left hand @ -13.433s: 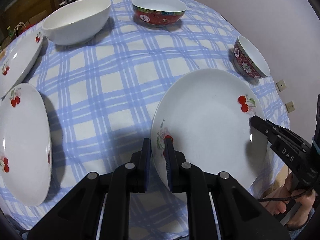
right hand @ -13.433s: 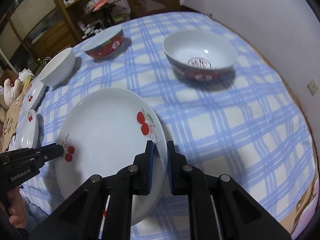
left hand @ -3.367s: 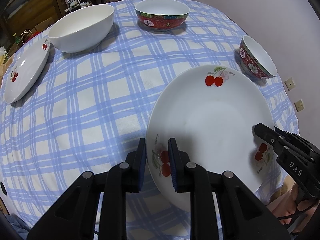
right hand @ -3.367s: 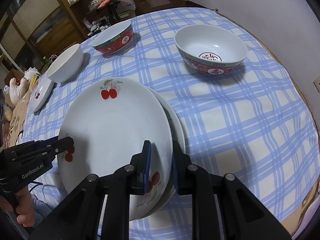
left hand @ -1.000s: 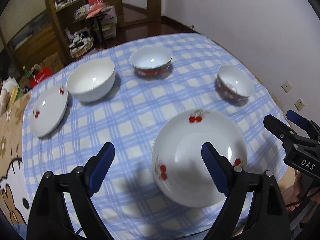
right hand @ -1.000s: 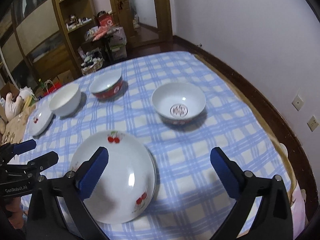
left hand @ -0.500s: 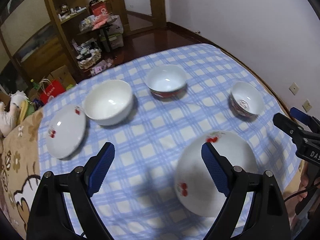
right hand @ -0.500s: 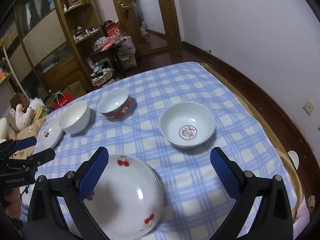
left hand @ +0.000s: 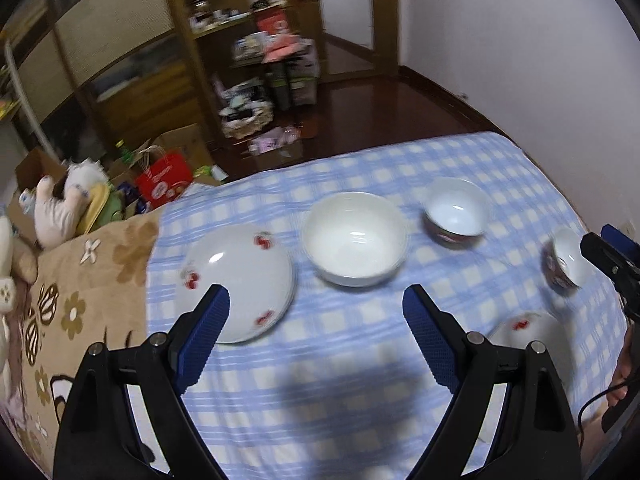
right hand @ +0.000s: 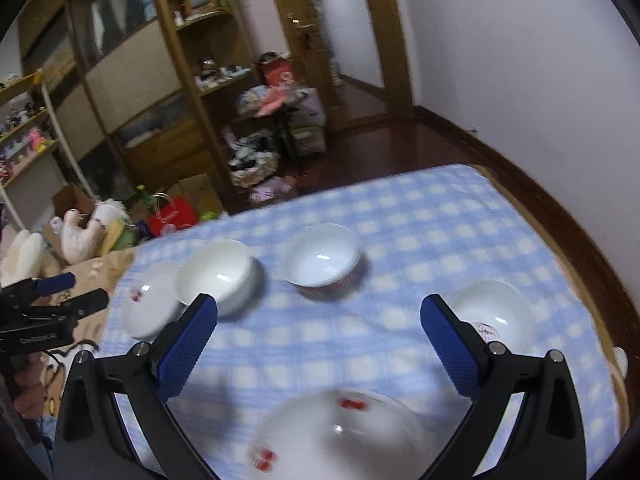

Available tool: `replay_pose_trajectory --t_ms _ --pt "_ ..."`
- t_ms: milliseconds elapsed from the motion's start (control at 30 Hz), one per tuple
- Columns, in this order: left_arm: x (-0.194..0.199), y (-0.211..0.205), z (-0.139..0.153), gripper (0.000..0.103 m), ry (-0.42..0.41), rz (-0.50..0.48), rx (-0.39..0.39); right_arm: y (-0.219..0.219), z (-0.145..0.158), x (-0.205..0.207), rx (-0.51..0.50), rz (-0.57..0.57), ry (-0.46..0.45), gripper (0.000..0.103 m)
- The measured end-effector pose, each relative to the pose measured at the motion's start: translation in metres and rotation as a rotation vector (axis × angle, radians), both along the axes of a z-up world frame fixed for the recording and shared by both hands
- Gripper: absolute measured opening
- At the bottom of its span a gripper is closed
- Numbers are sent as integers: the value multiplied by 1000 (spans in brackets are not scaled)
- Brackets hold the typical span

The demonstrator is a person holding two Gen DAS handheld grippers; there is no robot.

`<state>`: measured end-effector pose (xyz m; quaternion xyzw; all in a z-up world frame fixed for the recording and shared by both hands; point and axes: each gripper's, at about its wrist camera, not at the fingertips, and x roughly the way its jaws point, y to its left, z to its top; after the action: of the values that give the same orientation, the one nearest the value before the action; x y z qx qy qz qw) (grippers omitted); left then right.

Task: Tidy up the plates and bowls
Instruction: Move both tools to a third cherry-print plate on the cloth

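Note:
My left gripper (left hand: 316, 300) hangs open and empty over the blue checked tablecloth (left hand: 360, 392). A single cherry plate (left hand: 236, 280) lies just beyond its left finger, with a plain white bowl (left hand: 354, 238) to its right. A stack of cherry plates (right hand: 340, 436) lies below my right gripper (right hand: 319, 308), which is also open and empty. A red-patterned bowl (right hand: 322, 260) stands ahead of the right gripper and another (right hand: 492, 312) behind its right finger. The left wrist view also shows a small red-patterned bowl (left hand: 566, 260) at the right edge. Both views are motion-blurred.
A brown flowered blanket (left hand: 80, 304) adjoins the cloth on the left, with plush toys (left hand: 60, 208) beyond it. Wooden shelves (right hand: 180, 80), boxes and floor clutter (right hand: 256, 160) lie past the table's far edge. A white wall (right hand: 520, 60) runs along the right.
Both grippers have risen and swung left, still open. The plate stack has slid to the lower right of each view. The single cherry plate now lies near the left gripper's left finger.

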<state>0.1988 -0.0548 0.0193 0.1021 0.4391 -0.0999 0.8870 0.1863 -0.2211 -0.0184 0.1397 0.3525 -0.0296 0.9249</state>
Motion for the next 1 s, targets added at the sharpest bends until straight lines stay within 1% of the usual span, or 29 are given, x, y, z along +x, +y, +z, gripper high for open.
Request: replay_pose_trajectory --t_ms 67,133,300,333,400,467,567,667,733,833,900,933,1000 --pt "6 18 -2 87 -8 21 19 21 2 16 1 47 -6 103" --pt "13 40 -7 87 -22 62 48 42 4 31 -12 90 -11 103" --pt "31 88 -25 87 -1 141 34 92 7 68 -51 192 -22 103" --pt "32 92 -28 87 -6 140 35 103 7 77 -64 210 -25 103" --pt "34 104 -34 87 -43 141 57 119 6 90 -77 241 -35 103" --pt "40 115 -42 87 -52 152 69 137 4 106 -87 275 -39 103" --pt "53 128 -53 87 -31 188 50 158 -4 130 -98 319 -28 101" --pt "67 138 -69 87 11 218 21 175 -16 153 -89 349 -10 100" --pt "77 144 -82 87 49 221 -3 184 -24 167 -82 367 8 97" --pt "88 150 -100 87 88 242 -1 196 -39 189 -79 393 44 95" --pt "95 156 -112 87 120 262 -20 202 -48 202 -75 406 62 94" --pt "97 158 -116 87 132 268 -23 206 -53 209 -74 412 78 90" --pt "101 161 -126 87 153 278 -20 211 -64 223 -72 426 108 88"
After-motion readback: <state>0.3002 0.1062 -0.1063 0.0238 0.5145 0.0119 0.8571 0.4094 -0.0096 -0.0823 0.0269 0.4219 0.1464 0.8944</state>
